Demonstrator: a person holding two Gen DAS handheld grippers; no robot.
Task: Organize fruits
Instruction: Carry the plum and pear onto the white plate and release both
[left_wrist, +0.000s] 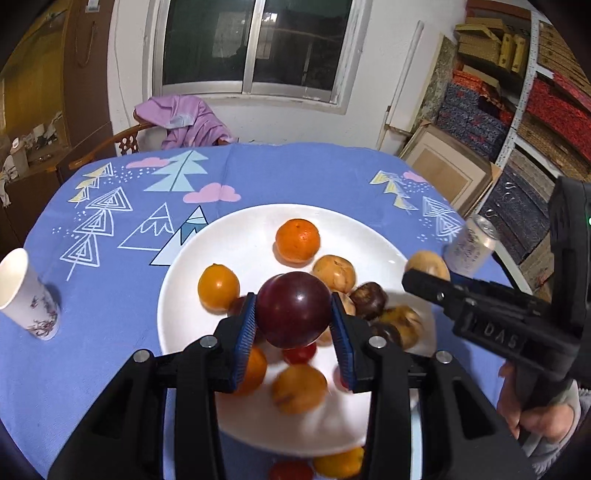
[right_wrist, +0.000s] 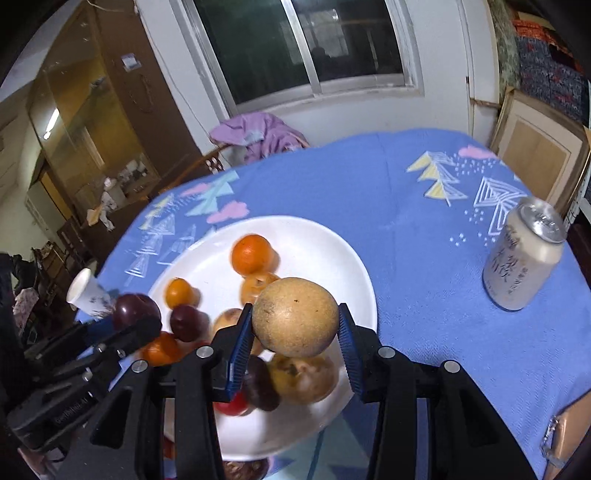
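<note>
The left claw (left_wrist: 294, 317) is pinching a dark red plum (left_wrist: 294, 309), blue pads pressed on both its sides, and the fruit hangs in the air above the white plate (left_wrist: 229, 236). The right claw (right_wrist: 295, 325) is clamped the same way on a round tan fruit (right_wrist: 294, 316), also held clear above the plate. The two claws sit just beside each other over the plate's near half. Under them the plate carries an orange (left_wrist: 297, 240) toward its far rim, a smaller orange fruit (left_wrist: 218, 286) on its left side, and several brown and dark fruits bunched together. The plate rests mid-worktop on the blue cloth (left_wrist: 295, 173). A paper cup (left_wrist: 26, 295) stands by the worktop's left edge, a drink can (right_wrist: 524, 254) near its right edge.
</note>
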